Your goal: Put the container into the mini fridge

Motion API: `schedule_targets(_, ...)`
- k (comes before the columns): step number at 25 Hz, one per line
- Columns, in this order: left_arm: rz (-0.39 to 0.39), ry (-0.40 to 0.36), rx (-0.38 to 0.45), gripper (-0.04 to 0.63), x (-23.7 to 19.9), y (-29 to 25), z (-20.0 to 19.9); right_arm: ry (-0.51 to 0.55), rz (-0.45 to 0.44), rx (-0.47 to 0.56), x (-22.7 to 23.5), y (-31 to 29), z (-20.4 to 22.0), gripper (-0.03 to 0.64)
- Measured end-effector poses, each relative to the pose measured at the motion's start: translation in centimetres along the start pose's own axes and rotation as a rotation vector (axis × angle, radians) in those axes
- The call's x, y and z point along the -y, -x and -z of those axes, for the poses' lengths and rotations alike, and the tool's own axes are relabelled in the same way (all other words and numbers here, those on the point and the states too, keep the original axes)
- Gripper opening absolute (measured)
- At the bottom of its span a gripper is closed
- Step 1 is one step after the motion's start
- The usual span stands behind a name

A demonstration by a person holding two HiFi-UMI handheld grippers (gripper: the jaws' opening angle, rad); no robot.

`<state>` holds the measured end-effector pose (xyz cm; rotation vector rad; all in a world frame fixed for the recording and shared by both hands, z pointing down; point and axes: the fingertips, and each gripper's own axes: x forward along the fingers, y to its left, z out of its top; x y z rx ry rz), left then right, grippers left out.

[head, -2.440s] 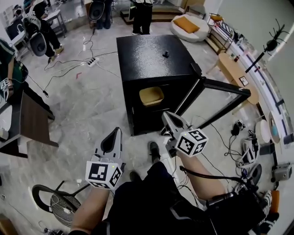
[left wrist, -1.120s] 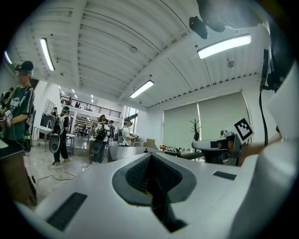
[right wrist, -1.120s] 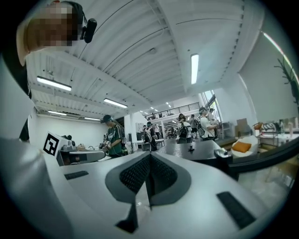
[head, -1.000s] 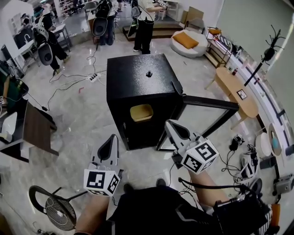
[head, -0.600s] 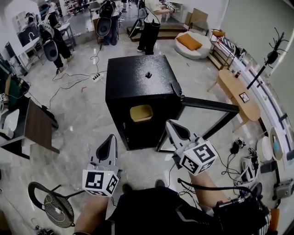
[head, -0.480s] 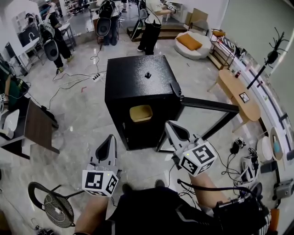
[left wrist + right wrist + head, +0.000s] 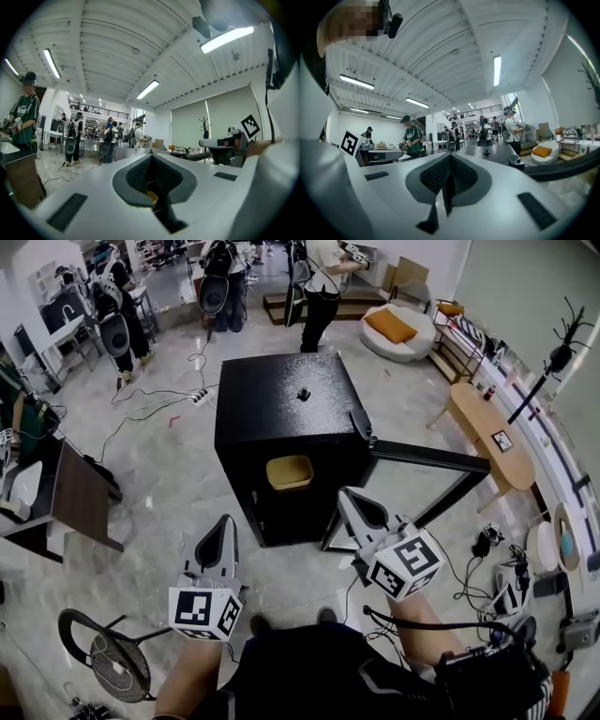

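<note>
- The yellow container (image 7: 290,472), at 12 o'clock inside the mini fridge (image 7: 281,404), looks light and rigid: pinch its rim.
- Your left gripper (image 7: 227,521) and right gripper (image 7: 343,493) have their jaws closed and empty.

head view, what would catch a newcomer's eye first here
A black mini fridge stands mid-floor, its door swung open to the right, with a yellow container inside. Nearer the camera, the left gripper and right gripper hover shut and empty.
</note>
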<state>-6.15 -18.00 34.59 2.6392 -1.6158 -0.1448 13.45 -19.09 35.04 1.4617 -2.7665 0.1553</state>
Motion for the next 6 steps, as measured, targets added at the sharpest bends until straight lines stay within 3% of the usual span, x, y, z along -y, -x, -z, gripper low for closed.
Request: schedule_targets(6, -0.017, -0.01, -0.014, 0.008, 0.13, 0.04, -0.35, 0.017, -0.013, -0.002, -0.07, -0.02, -0.04, 0.015)
